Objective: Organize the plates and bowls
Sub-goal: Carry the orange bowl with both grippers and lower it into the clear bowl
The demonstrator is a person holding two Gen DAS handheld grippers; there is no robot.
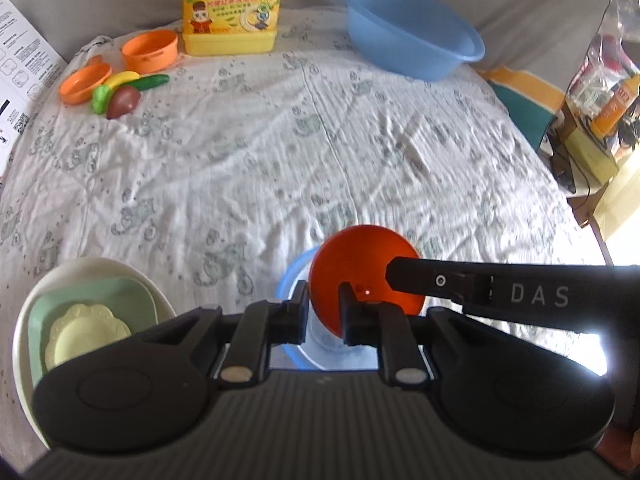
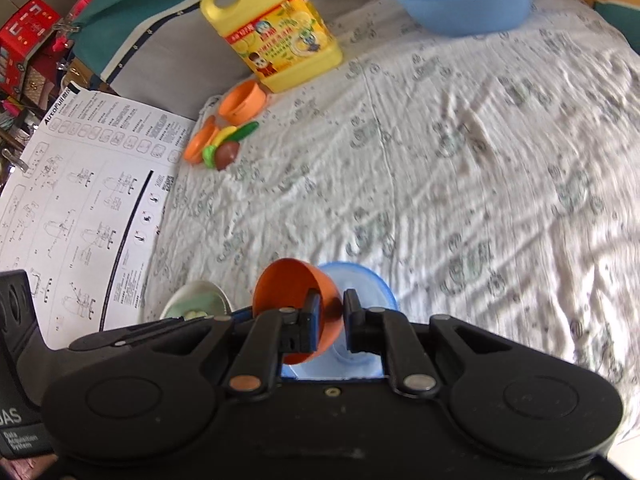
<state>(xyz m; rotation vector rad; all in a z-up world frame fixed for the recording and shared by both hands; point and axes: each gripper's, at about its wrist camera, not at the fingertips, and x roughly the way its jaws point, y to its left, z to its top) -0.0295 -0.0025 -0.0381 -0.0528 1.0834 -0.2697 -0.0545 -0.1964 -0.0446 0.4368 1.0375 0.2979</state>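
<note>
A small orange bowl is tilted on its side over a clear bowl with a blue rim, both just above the cloth. My left gripper is shut on the blue-rimmed bowl's rim, with the orange bowl's edge right beside its fingers. In from the right comes a finger of my right gripper, lying on the orange bowl. In the right wrist view my right gripper is shut on the orange bowl's wall, with the blue-rimmed bowl behind it. At lower left, a white dish holds a green square plate and a pale yellow scalloped plate.
A patterned white cloth covers the surface. At the back stand a yellow detergent jug and a large blue basin. An orange toy pot, its lid and toy vegetables lie at back left. A printed instruction sheet lies left.
</note>
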